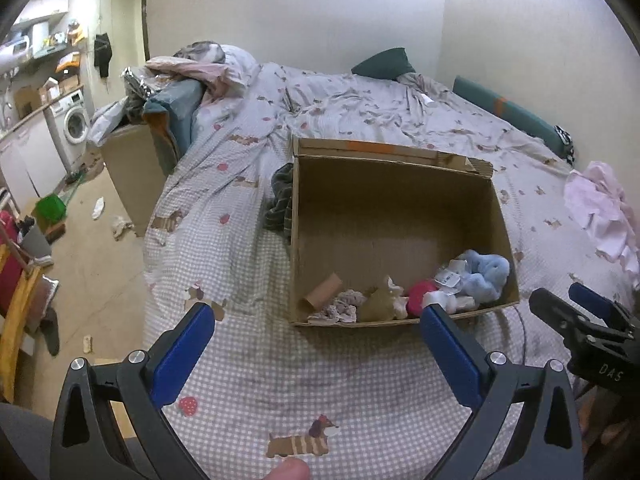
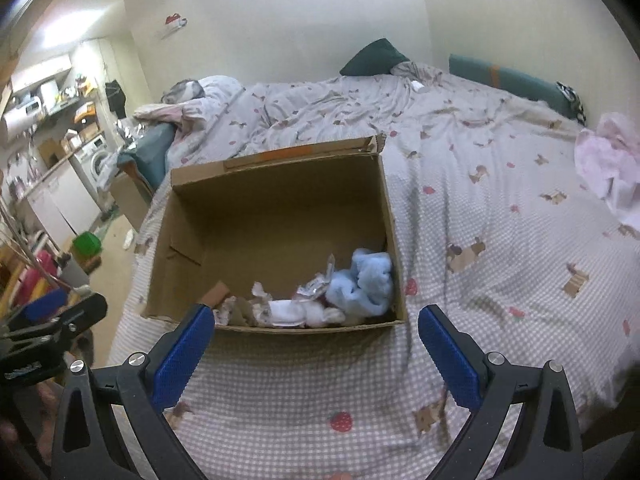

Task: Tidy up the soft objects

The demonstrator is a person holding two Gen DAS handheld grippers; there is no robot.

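An open cardboard box [image 1: 392, 200] [image 2: 280, 200] stands on the bed. Along its near wall lie a light blue plush [image 1: 484, 276] [image 2: 370, 280], a red soft item [image 1: 420, 294], a beige toy [image 1: 382, 300], white pieces [image 2: 288, 314] and a cardboard tube [image 1: 322, 290]. My left gripper [image 1: 316, 360] is open and empty, just short of the box's near wall. My right gripper [image 2: 314, 356] is also open and empty, in front of the same wall. The right gripper [image 1: 580, 320] shows at the right edge of the left wrist view, the left gripper [image 2: 52, 320] at the left edge of the right wrist view.
A pink cloth [image 1: 600, 212] [image 2: 612, 164] lies on the bed at the right. A dark striped garment [image 1: 280, 200] sits against the box's left side. A dark green pillow [image 1: 384, 64] and teal bolster [image 1: 516, 116] lie at the far edge. Floor clutter and another carton [image 1: 132, 172] stand left.
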